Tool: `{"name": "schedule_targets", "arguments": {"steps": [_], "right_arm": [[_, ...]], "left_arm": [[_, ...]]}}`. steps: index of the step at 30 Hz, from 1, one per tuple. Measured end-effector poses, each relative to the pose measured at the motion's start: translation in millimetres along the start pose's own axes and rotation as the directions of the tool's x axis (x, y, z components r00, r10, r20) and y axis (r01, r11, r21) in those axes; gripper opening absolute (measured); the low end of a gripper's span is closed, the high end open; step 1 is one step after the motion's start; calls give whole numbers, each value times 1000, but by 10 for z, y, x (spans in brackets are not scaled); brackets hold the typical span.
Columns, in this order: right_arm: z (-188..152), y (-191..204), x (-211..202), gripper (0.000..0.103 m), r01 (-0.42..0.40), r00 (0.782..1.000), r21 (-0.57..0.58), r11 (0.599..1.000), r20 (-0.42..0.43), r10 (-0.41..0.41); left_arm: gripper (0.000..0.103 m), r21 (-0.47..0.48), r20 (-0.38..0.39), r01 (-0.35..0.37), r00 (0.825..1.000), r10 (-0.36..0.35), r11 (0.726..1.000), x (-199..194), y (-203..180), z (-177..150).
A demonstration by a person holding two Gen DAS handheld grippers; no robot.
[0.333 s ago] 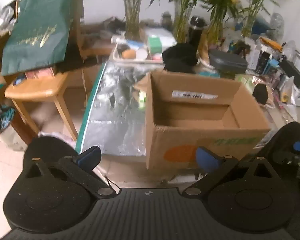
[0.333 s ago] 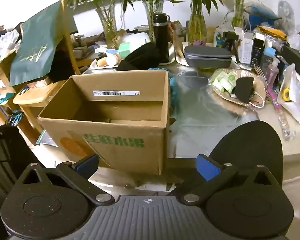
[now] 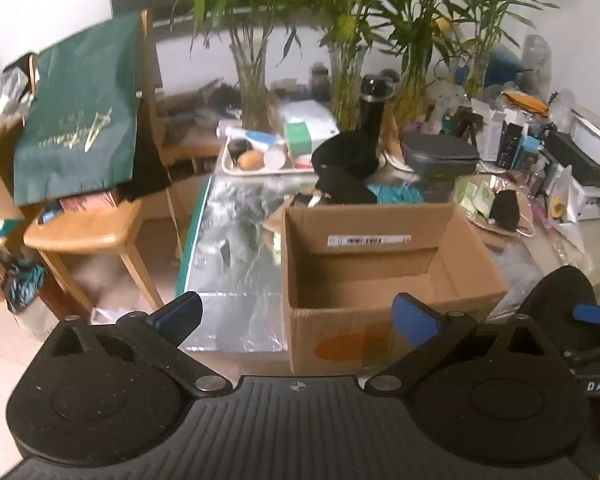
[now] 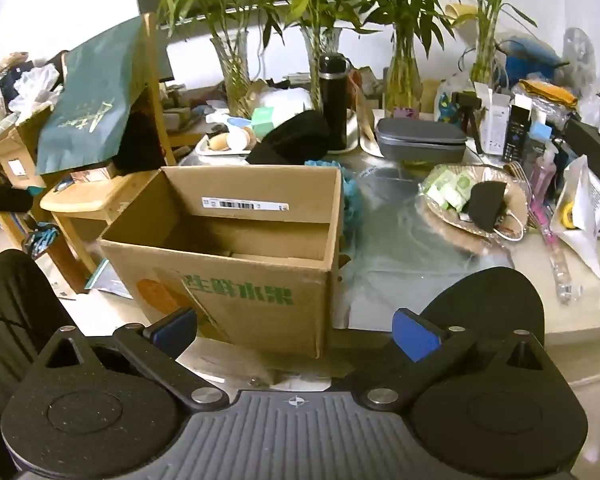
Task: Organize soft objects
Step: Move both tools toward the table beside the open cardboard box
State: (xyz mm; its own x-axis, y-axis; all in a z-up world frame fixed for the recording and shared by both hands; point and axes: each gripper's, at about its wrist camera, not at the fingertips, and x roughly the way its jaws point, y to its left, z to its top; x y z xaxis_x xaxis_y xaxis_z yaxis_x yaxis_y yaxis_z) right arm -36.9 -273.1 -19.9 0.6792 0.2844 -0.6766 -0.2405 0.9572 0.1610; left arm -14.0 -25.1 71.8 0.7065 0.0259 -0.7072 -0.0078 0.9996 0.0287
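While your left gripper [image 3: 298,314] and right gripper [image 4: 296,332] hover level with fingers apart and holding nothing, the open brown cardboard box [image 3: 384,280] [image 4: 236,256] stands just beyond them on the desk [image 4: 500,264].

A: Brown box [image 4: 236,264], green print and an orange blob on the front, white barcode label [image 4: 245,203] inside.

B: Dark green bag [image 3: 80,136] with gold script, draped over a light wooden chair [image 3: 88,228].

A: Silver foil sheet [image 3: 236,248], teal edge.

B: Black flask [image 4: 333,100], grey case [image 4: 420,140], black mask [image 4: 486,206] on a tan tray.

A: Green bamboo [image 4: 404,8] in clear vases. Blue pads [image 4: 414,334] on black arms.
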Motion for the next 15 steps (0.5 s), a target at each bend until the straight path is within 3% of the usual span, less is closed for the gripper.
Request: {"name": "schedule_targets", "arguments": {"steps": [6,12,15], "right_arm": [[-57,30,-32,103,-26,1000,-16,1000,-16,26],[-42,28,69,103,-35,998,-18,999,-43,34],[-58,31,140,103,-41,997,-20,999,-65,40]], "left_arm": [[103,8,14,-3,1000,3,1000,-223,32,40],[103,45,11,-21,1000,20,999,-104,-44,81],[103,40,-2,4,1000,-4,999,4,-49,20]]}}
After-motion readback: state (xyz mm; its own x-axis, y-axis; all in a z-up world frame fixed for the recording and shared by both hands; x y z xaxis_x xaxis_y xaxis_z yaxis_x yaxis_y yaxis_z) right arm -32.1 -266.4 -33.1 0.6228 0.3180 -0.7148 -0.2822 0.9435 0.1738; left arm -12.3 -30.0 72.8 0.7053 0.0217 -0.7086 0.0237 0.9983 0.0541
